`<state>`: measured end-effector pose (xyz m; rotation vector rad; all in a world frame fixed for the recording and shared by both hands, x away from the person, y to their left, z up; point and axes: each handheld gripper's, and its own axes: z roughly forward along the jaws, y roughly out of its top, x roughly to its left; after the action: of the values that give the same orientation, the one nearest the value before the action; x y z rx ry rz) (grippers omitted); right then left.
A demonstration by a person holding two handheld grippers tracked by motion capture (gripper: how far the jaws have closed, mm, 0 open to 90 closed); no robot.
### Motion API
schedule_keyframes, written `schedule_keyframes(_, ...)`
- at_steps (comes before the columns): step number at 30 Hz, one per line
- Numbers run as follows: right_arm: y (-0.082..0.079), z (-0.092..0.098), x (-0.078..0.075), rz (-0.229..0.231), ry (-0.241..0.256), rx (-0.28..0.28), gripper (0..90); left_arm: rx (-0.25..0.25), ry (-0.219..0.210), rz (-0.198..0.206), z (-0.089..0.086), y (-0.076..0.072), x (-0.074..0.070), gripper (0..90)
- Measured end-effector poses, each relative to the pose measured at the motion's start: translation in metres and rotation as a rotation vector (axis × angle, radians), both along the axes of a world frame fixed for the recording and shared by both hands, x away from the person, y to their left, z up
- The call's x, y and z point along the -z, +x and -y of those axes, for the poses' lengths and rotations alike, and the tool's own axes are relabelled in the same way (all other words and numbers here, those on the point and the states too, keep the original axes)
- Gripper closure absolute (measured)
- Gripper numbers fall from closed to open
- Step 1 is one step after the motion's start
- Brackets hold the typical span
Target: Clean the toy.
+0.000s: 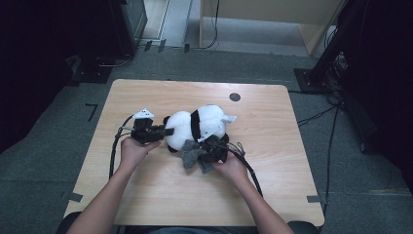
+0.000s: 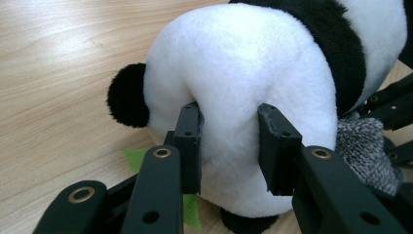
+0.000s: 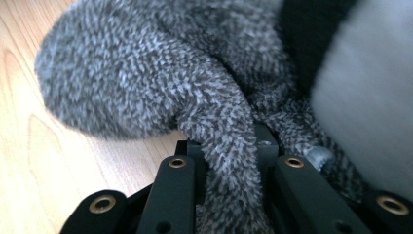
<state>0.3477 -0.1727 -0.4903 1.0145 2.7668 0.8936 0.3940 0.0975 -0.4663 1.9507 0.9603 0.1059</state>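
Where the person's forearms enter at the table's (image 1: pixel 146 195) near edge, each hand carries one gripper. Right gripper (image 1: pixel 210 155): nearest item, jaws clamped on a fold of the grey fuzzy cloth (image 1: pixel 191 154), which lies on the wood just in front of the panda and touches its underside; in the right gripper view the fold (image 3: pixel 229 146) is pinched tight between the black jaws. Left gripper (image 1: pixel 165 131): jaws pressed into the white plush of the panda toy (image 1: pixel 199 124), gripping its rounded end (image 2: pixel 229 97); black ear beside, green scrap (image 2: pixel 136 158) beneath. Panda: lying on its side, mid-table. Farther off: dark round cable hole (image 1: pixel 234 96) near the table's far edge.
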Motion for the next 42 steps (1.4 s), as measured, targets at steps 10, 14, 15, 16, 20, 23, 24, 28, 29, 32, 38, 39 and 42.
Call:
schedule_keyframes(10, 0.001, 0.037, -0.034, 0.036, 0.050, 0.016, 77.5, 0.004, -0.012, 0.001, 0.000, 0.000, 0.000, 66.3)
schedule_keyframes(14, 0.003, 0.060, -0.048, 0.068, 0.086, 0.065, 77.2, 0.006, -0.016, -0.001, 0.001, 0.000, 0.000, 66.4)
schedule_keyframes(15, 0.003, 0.065, -0.050, 0.074, 0.086, 0.079, 77.1, 0.007, -0.018, -0.002, 0.001, 0.000, 0.000, 66.3)
schedule_keyframes(16, 0.004, 0.070, -0.051, 0.079, 0.086, 0.090, 77.1, 0.006, -0.017, -0.002, 0.001, 0.000, 0.000, 66.3)
schedule_keyframes(20, 0.009, 0.089, -0.051, 0.073, 0.094, 0.136, 76.9, 0.008, -0.016, 0.000, 0.001, 0.000, 0.000, 66.3)
schedule_keyframes(23, 0.013, 0.101, -0.048, 0.057, 0.107, 0.174, 76.8, 0.007, -0.016, 0.001, 0.001, 0.000, 0.000, 66.3)
schedule_keyframes(24, 0.014, 0.105, -0.046, 0.052, 0.113, 0.183, 76.8, 0.007, -0.016, 0.001, 0.001, 0.000, 0.000, 66.3)
schedule_keyframes(28, 0.019, 0.118, -0.040, 0.031, 0.121, 0.232, 76.8, 0.008, -0.016, 0.001, 0.001, 0.000, 0.000, 66.3)
schedule_keyframes(29, 0.020, 0.121, -0.038, 0.030, 0.122, 0.245, 76.8, 0.008, -0.016, 0.000, 0.001, 0.000, 0.000, 66.3)
schedule_keyframes(32, 0.023, 0.133, -0.037, 0.035, 0.122, 0.294, 76.9, 0.007, -0.017, 0.001, 0.001, 0.000, 0.000, 66.3)
schedule_keyframes(38, 0.022, 0.157, -0.046, 0.097, 0.155, 0.418, 77.2, 0.008, -0.017, 0.005, 0.001, 0.000, 0.000, 66.2)
schedule_keyframes(39, 0.021, 0.161, -0.048, 0.112, 0.168, 0.434, 77.3, 0.008, -0.018, 0.003, 0.001, 0.000, 0.000, 66.2)
schedule_keyframes(42, 0.017, 0.162, -0.062, 0.169, 0.208, 0.454, 77.3, 0.008, -0.024, -0.001, 0.000, 0.000, 0.000, 66.2)
